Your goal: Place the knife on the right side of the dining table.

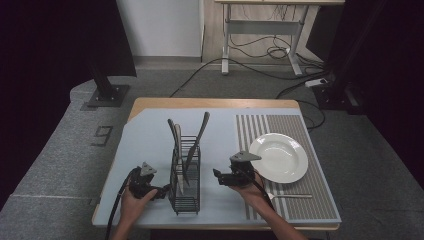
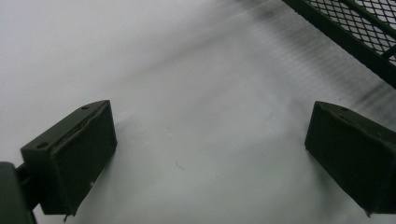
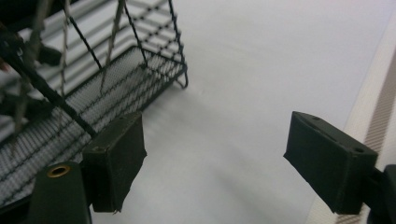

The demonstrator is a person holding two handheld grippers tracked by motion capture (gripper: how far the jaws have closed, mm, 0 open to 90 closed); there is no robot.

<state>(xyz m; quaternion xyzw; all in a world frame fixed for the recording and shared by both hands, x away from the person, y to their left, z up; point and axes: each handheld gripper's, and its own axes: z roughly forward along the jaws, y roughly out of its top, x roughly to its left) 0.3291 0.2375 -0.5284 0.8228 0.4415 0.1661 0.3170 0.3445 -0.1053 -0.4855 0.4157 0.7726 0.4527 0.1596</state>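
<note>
A black wire cutlery rack [image 1: 184, 176] stands in the middle of the pale blue mat, with several knives [image 1: 180, 142] upright in it. My left gripper [image 1: 162, 191] is low at the rack's left side and points toward it, jaws open. In the left gripper view the left gripper [image 2: 210, 154] has bare mat between its jaws and the rack's mesh [image 2: 359, 23] at the top right. My right gripper [image 1: 218, 176] is just right of the rack, open and empty. In the right gripper view the right gripper [image 3: 233, 163] is beside the rack's mesh floor [image 3: 93, 107].
A white plate [image 1: 278, 157] rests on the striped placemat [image 1: 285, 131] at the right. A fork [image 1: 292, 196] lies on that placemat near the front edge, behind my right forearm. The wooden table edge [image 1: 215, 102] runs along the back.
</note>
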